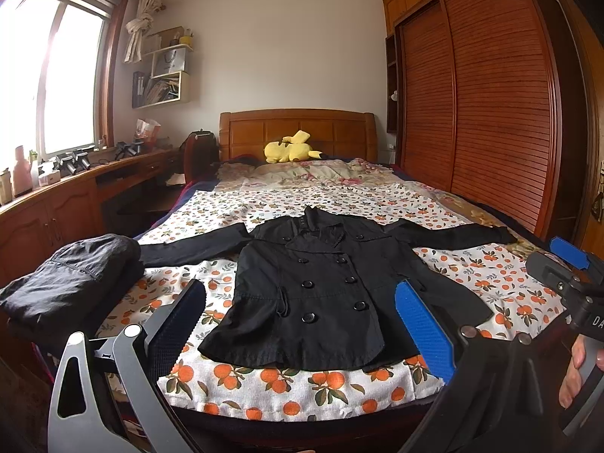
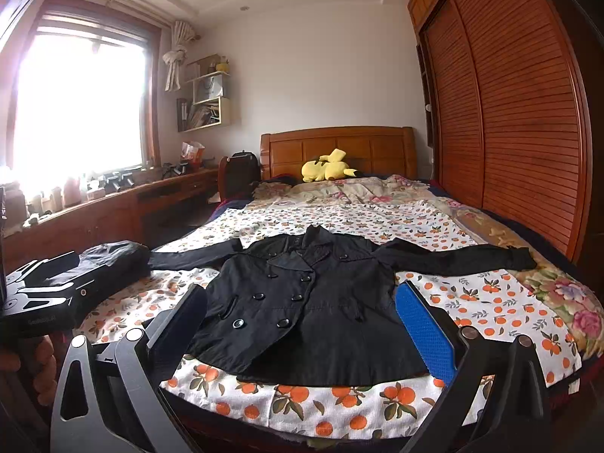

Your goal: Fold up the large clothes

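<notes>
both my left gripper (image 1: 298, 324) and right gripper (image 2: 302, 321) fingers wide, holding nothing, over the buttoned black double-breasted coat (image 1: 321, 287) spread flat on the orange-print bed sheet (image 1: 302, 389)

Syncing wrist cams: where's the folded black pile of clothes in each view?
Left wrist: folded black pile of clothes at left edge of bed, beside the spread black double-breasted coat's sleeve.
Right wrist: same pile at left, partly behind the left tongs' body.
Shared landmark: yellow plush toy at the headboard.

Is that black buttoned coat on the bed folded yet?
No, spread flat: the black double-breasted coat lies front up, both sleeves stretched sideways.
</notes>
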Demonstrator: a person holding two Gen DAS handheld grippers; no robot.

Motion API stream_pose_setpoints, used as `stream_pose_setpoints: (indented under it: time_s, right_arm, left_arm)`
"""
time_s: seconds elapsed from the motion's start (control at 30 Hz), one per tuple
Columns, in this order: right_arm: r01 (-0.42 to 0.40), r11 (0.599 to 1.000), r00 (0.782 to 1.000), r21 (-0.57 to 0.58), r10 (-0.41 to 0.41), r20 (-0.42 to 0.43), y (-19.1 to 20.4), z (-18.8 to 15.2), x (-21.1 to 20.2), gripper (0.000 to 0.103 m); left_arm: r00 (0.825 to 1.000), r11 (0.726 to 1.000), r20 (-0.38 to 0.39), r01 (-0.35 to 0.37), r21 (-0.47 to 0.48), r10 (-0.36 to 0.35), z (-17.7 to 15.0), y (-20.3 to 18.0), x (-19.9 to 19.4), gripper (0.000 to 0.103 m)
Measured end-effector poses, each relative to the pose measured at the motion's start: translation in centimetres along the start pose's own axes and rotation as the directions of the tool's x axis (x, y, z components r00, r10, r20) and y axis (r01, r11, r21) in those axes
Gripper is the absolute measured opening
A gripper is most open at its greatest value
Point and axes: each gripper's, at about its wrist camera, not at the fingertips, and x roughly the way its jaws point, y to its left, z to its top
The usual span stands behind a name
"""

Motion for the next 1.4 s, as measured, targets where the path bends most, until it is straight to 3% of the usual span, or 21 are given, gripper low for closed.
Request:
stream_pose_setpoints:
  time_s: [1.4]
  right_arm:
    - [0.010, 1.000, 1.000, 0.005, -0.010, 0.005, 0.00, -0.34, -0.41, 0.097]
  left_arm:
    - [1.000, 1.000, 0.008, -0.005, 0.003, 0.005, -0.34, 0.02, 0.04, 0.101]
